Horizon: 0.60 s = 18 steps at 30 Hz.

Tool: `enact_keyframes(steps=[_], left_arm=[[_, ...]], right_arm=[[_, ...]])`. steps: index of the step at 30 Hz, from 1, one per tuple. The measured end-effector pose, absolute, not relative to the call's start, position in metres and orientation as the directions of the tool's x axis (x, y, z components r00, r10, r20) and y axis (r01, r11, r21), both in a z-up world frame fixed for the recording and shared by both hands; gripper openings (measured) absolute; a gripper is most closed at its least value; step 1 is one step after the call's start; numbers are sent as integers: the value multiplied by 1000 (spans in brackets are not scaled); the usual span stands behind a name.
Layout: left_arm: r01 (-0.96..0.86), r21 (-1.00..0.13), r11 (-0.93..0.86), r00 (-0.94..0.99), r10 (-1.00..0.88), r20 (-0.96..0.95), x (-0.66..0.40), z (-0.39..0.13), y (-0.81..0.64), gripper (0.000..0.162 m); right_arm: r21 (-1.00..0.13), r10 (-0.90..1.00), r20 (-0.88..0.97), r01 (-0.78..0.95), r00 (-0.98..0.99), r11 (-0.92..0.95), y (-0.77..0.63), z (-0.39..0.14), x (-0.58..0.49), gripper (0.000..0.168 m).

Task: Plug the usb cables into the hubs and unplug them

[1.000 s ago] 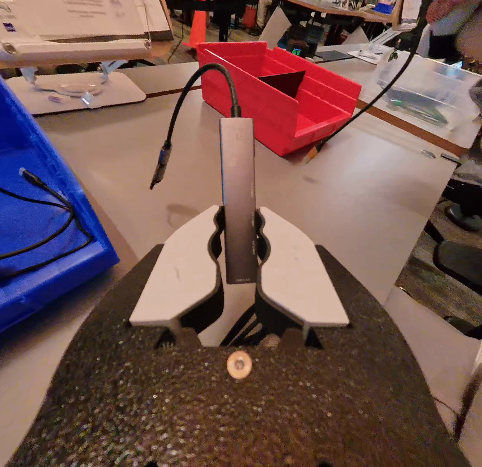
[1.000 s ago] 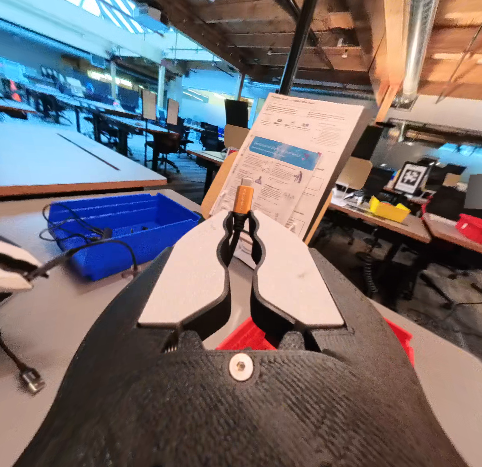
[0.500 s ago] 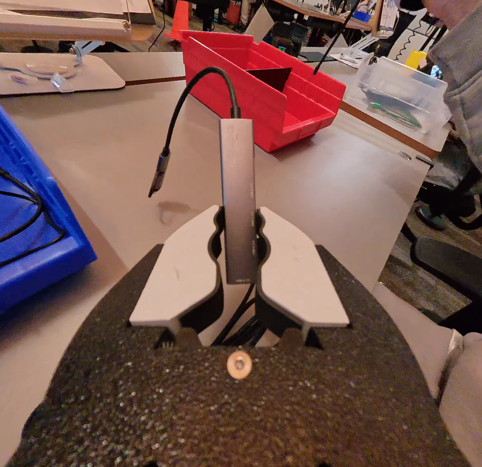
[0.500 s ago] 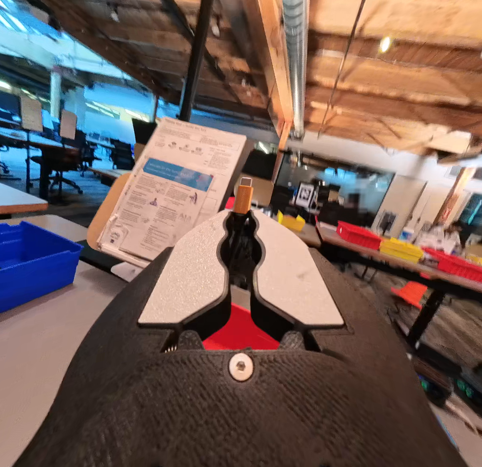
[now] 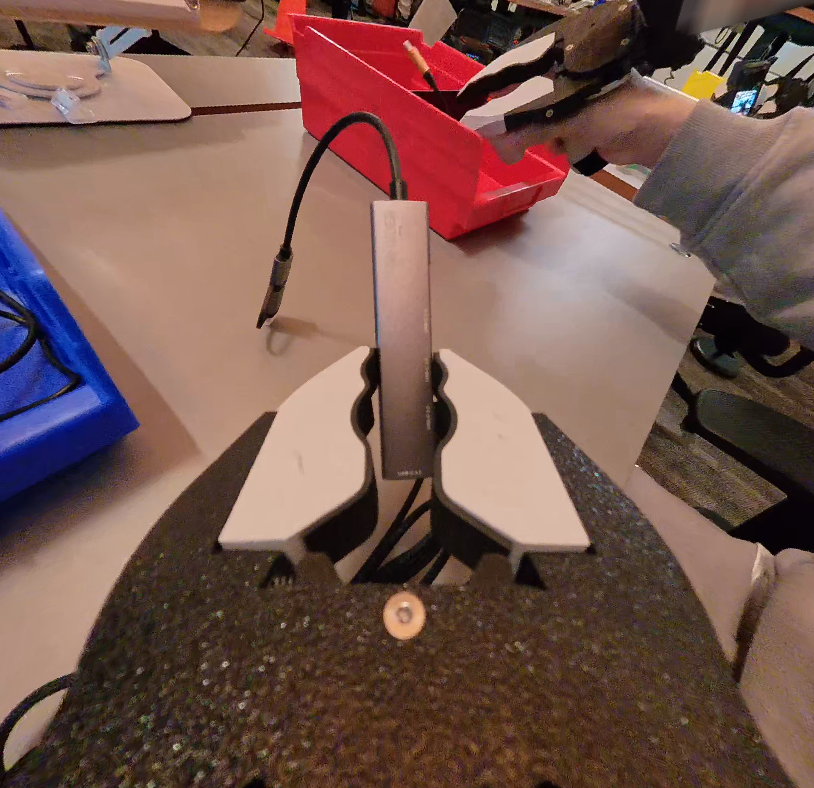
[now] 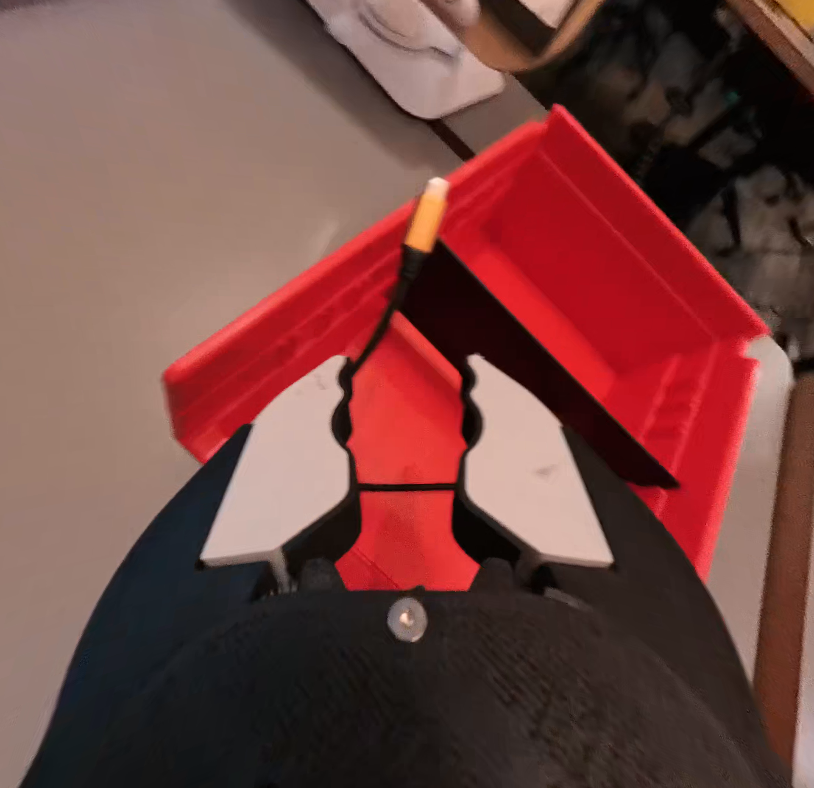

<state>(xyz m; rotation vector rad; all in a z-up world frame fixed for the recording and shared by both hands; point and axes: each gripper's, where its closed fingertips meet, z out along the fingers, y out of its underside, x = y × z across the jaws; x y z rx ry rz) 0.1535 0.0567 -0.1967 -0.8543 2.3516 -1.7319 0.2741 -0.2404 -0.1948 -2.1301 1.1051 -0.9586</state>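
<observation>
My left gripper (image 5: 405,353) is shut on a slim grey USB hub (image 5: 401,304), held above the table and pointing away from me. The hub's own short black cable arcs over to its dangling plug (image 5: 275,291). My right gripper (image 6: 407,361) is open, jaws wide apart, over the red bin (image 6: 616,260). The orange-ended USB cable plug (image 6: 427,214) sticks out beyond the left fingertip, and its thin black cord runs along that finger and across the gap. In the left wrist view the right gripper (image 5: 471,106) hovers over the red bin (image 5: 374,106) beside the orange plug (image 5: 416,58).
A black divider (image 6: 506,348) stands inside the red bin. A blue bin (image 5: 44,436) with black cables sits at the left. A document stand base (image 5: 88,88) is at the back left. A grey sleeve (image 5: 727,194) reaches in from the right, over the table edge and chairs. The gap from one gripper's tips to the other's is roughly 30 cm.
My right gripper swung down from facing the room to over the red bin and opened, letting go of the orange plug. My left gripper kept hold of the hub.
</observation>
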Motion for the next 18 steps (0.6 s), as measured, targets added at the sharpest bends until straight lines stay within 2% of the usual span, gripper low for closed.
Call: enact_keyframes(steps=[1,2,3,5,7,8,11,13,14,18], left_arm=[[-381,-904,193,-834,-494,246,154,-197,57,23],[-386,-904,185,-827,-502,251,155,-197,58,22],[-394,-901,182,-823,-506,258,155,-198,58,22],[-411,-892,185,-817,-509,271,155,-200,59,22],[-424,-886,190,-817,-502,283,154,-202,58,22],[-421,-884,204,-825,-491,280,153,-204,56,22],[-383,-887,256,-855,-462,236,147,-209,51,23],[-339,-890,304,-891,-407,200,140,-210,48,23],[-313,-894,320,-907,-380,182,136,-208,47,23],[-245,-911,331,-936,-325,134,130,-199,47,23]], right_arm=[[-737,-871,340,-475,353,-481,-248,-188,276,70],[-751,-892,338,-485,300,-448,-253,-178,274,86],[-774,-907,343,-474,243,-420,-255,-162,269,90],[-844,-906,362,-335,218,-418,-230,-126,249,94],[-890,-879,334,-194,340,-412,-171,-113,219,76],[-908,-858,267,-183,440,-376,-136,-120,203,74],[-943,-736,-75,-288,673,-167,-45,-150,164,70],[-925,-645,-259,-377,719,-49,-12,-166,152,65],[-916,-607,-321,-401,727,4,-1,-171,149,55],[-865,-422,-491,-483,762,135,34,-176,138,33]])
